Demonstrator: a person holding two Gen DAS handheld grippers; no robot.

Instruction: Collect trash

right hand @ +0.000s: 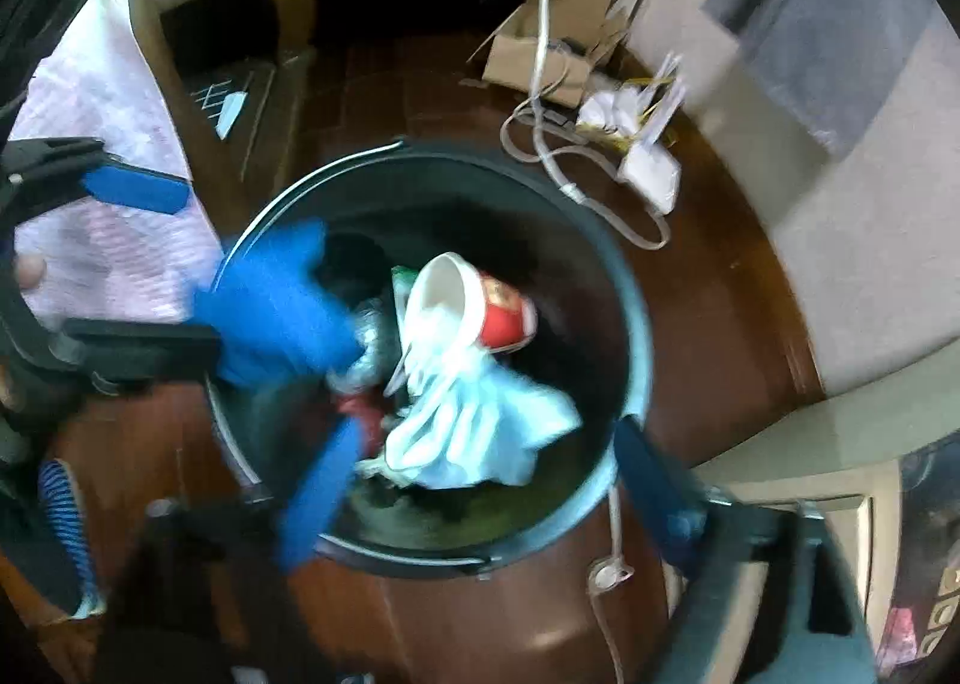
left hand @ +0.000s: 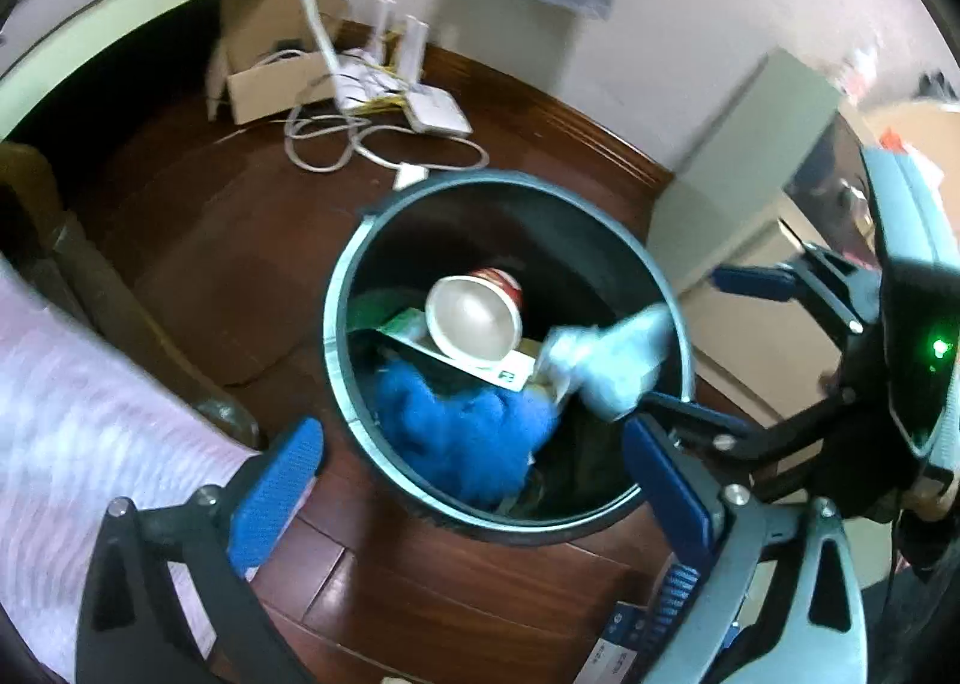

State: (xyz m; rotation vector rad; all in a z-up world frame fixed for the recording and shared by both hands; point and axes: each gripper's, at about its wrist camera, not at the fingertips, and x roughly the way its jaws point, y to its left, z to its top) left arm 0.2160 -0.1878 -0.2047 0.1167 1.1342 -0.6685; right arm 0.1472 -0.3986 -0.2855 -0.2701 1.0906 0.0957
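Note:
A round dark trash bin (left hand: 336,324) stands on the wood floor below both grippers; it also shows in the right wrist view (right hand: 636,324). Inside lie a red-and-white paper cup (left hand: 474,321), a blue cloth (left hand: 462,432) and a green-and-white carton (left hand: 408,324). A pale blue-white crumpled piece (left hand: 606,366) is in the air over the bin's right side, blurred, and it appears in the right wrist view (right hand: 480,426) too. My left gripper (left hand: 474,498) is open and empty above the bin's near rim. My right gripper (right hand: 480,480) is open over the bin. The blue cloth (right hand: 276,300) looks blurred in the right wrist view.
A cardboard box (left hand: 270,66), white cables (left hand: 336,138) and a white router (left hand: 432,108) lie on the floor by the wall behind the bin. A pink bedcover (left hand: 78,432) hangs at the left. A pale cabinet (left hand: 738,162) stands at the right.

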